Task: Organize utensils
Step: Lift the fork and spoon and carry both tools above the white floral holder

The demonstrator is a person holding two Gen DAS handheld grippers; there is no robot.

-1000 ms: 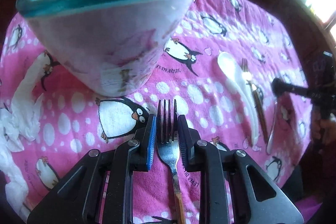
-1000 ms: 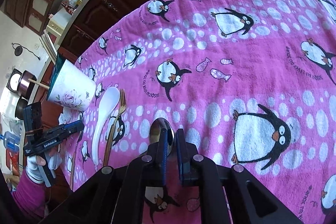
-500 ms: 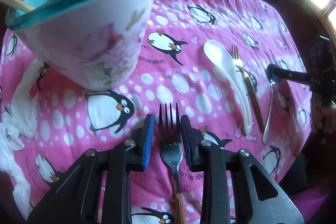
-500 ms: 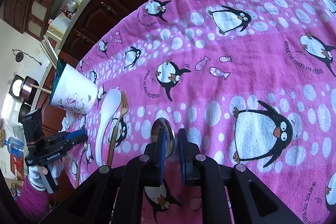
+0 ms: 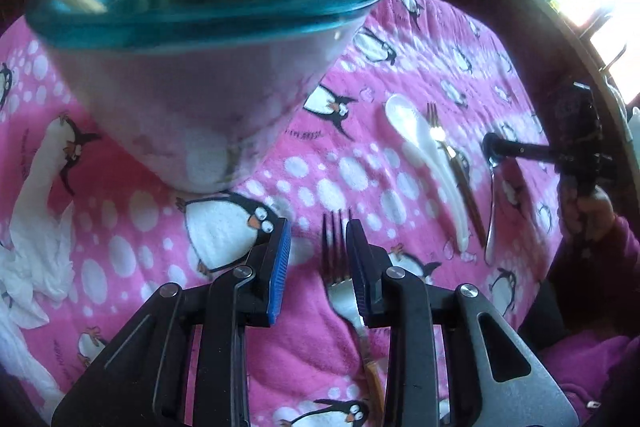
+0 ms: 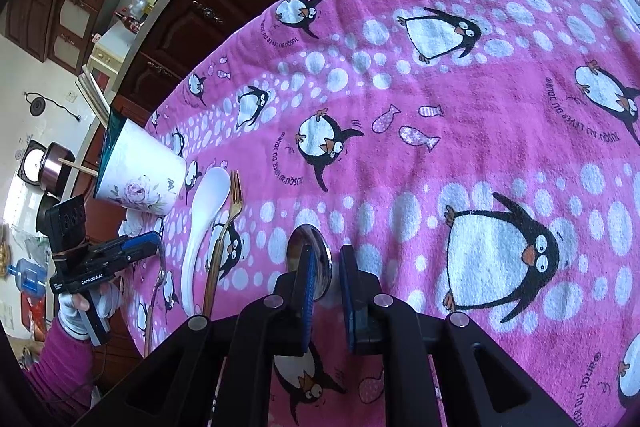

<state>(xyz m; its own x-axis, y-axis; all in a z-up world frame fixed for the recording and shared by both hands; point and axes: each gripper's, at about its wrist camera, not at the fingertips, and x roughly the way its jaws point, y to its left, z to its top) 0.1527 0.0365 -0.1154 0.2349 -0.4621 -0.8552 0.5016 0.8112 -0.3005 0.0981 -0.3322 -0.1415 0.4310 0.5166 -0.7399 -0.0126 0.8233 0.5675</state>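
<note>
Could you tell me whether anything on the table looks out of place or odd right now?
Mostly no. A crumpled white tissue lies on the pink cloth beside the utensil cup, which doesn't belong among cutlery. The white spoon and gold fork lie overlapping rather than apart. Nothing is spilled or damaged.

Each hand-held gripper (image 5: 316,259) is black with blue pads and silver screws. At nine o'clock, a white glove (image 6: 80,307) and magenta sleeve (image 6: 60,359) show.
</note>
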